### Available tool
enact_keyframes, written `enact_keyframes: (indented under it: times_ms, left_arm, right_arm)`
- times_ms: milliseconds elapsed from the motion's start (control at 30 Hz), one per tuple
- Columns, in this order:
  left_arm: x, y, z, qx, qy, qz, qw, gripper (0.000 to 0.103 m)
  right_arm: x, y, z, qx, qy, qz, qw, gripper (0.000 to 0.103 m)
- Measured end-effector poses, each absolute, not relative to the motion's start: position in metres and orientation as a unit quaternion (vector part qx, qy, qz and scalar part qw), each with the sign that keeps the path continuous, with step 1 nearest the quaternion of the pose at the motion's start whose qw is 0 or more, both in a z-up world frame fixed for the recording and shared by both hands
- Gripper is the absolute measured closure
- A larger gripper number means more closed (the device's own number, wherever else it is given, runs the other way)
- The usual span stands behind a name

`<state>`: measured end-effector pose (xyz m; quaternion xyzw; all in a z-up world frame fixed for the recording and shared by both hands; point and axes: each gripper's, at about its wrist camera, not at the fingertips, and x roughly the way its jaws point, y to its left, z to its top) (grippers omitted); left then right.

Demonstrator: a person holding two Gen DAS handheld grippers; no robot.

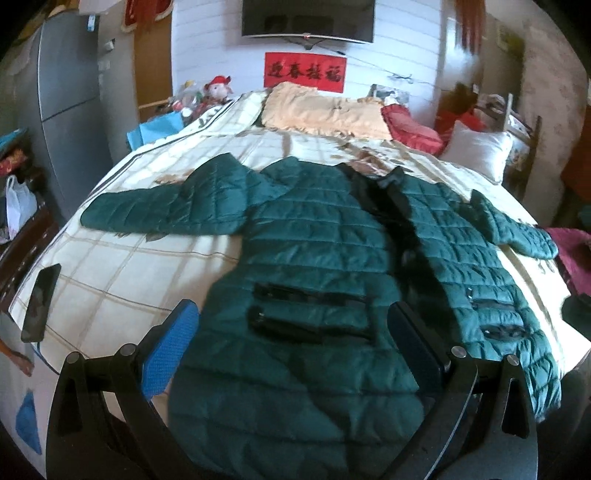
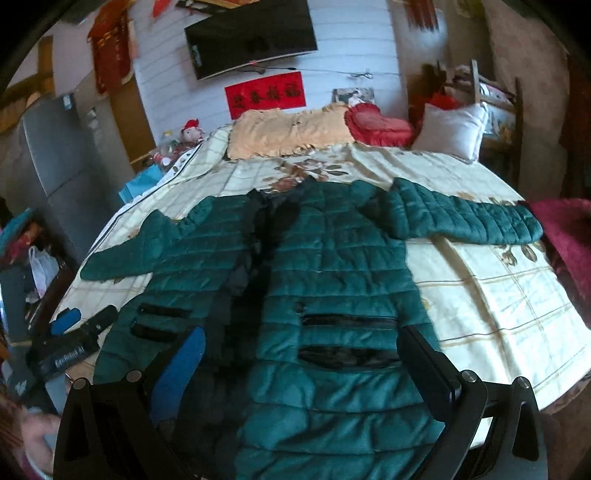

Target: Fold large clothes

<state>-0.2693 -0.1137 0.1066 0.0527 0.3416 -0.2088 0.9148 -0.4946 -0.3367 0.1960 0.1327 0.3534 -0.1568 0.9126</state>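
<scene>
Jacket (image 1: pixel 306 240) lay flat on bed (image 1: pixel 122 266), sleeves spread, no fold started; left gripper (image 1: pixel 291 343) and right gripper (image 2: pixel 301 363) gaped empty.

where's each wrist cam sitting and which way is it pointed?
Left wrist: low at the bed's foot, facing the headboard wall; left claw open above the green jacket, over its left half.
Right wrist: same heading, over the jacket's right half; right claw open, left claw and a hand visible.
Shared: jacket, red banner.

Checked cream bedspread (image 1: pixel 147 266); tan pillow (image 1: pixel 325 114), red cushion (image 1: pixel 410 129), white pillow (image 1: pixel 476 151); wall television (image 1: pixel 308 18); grey fridge (image 1: pixel 70 96)
</scene>
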Motion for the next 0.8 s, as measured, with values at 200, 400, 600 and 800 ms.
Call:
enact_keyframes:
  times_ms: [200, 400, 600, 800]
  left_arm:
    - [-0.286, -0.115, 0.103, 0.059, 0.339, -0.217, 0.914, 0.0]
    - [-0.291, -0.112, 0.102, 0.053, 0.335, -0.214, 0.916, 0.0]
    - [-0.293, -0.112, 0.102, 0.053, 0.336, -0.214, 0.916, 0.0]
    - [-0.3, -0.117, 0.099, 0.062, 0.342, -0.223, 0.911, 0.0]
  right_arm:
    - [-0.488, -0.316, 0.188, 0.11, 0.35, -0.162, 0.916, 0.0]
    - [-0.49, -0.309, 0.184, 0.124, 0.348, -0.162, 0.915, 0.0]
    - [-0.489, -0.301, 0.185, 0.111, 0.35, -0.171, 0.914, 0.0]
    - [-0.492, -0.3, 0.186, 0.105, 0.347, -0.177, 0.915, 0.0]
